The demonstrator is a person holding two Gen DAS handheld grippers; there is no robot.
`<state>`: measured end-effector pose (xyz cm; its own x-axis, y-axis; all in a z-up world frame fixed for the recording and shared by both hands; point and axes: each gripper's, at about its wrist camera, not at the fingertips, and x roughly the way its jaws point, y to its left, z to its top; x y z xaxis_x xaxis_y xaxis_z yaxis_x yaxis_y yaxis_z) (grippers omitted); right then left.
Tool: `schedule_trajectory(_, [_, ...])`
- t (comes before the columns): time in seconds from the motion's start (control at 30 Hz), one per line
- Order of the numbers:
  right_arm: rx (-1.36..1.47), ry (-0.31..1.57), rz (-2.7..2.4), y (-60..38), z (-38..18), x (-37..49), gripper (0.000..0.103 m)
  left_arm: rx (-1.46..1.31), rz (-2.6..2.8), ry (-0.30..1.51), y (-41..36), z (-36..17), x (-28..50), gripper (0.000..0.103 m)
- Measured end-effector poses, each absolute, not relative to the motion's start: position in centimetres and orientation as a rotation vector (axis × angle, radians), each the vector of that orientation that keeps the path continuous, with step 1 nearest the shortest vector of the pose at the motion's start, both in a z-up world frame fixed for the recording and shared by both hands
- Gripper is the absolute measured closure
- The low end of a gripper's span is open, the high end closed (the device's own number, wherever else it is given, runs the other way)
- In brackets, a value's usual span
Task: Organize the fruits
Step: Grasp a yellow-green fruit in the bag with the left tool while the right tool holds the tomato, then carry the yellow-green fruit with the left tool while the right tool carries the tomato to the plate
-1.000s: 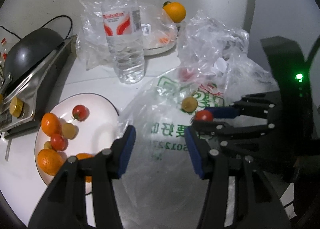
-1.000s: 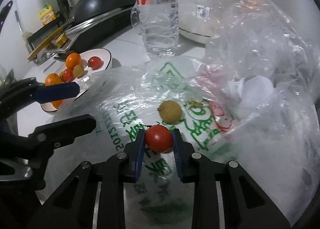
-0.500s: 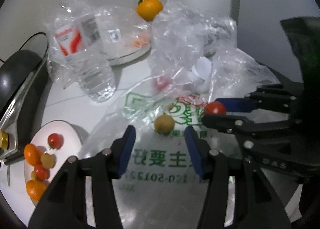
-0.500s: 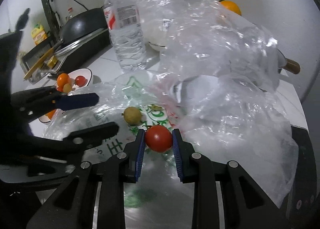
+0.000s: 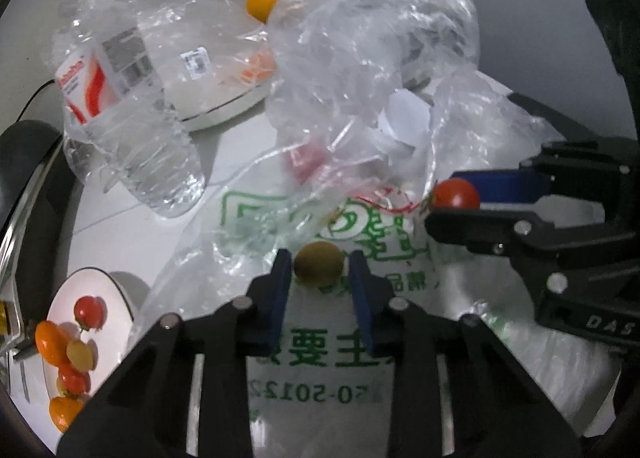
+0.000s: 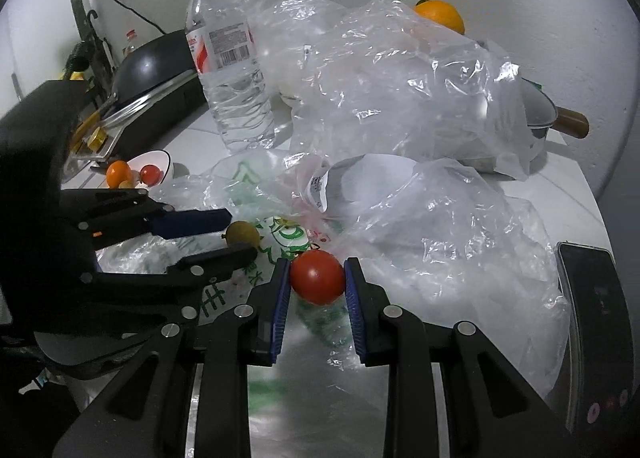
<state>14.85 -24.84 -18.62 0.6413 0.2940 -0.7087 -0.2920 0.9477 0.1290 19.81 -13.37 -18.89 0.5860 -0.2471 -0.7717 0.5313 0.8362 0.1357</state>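
Yellow-green fruit point(image 5: 319, 267) pinched by left tool point(image 5: 319, 290) over green-printed bag point(image 5: 320, 354), red tomato point(image 6: 317, 276) pinched by right tool point(image 6: 317, 294).

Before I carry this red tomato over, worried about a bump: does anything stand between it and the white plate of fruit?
Yes: the left gripper, shut on a yellow-green round fruit, lies between the red tomato and the white plate.
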Motion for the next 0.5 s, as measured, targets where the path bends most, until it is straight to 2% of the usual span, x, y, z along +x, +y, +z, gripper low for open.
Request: schedule_trajectory(0.5, [-0.037, 0.798, 0.331, -22.3, -17.6, 13.1, 0.074, 0.34, -0.472, 0.77, -11.2, -16.0, 17.2, 0.075])
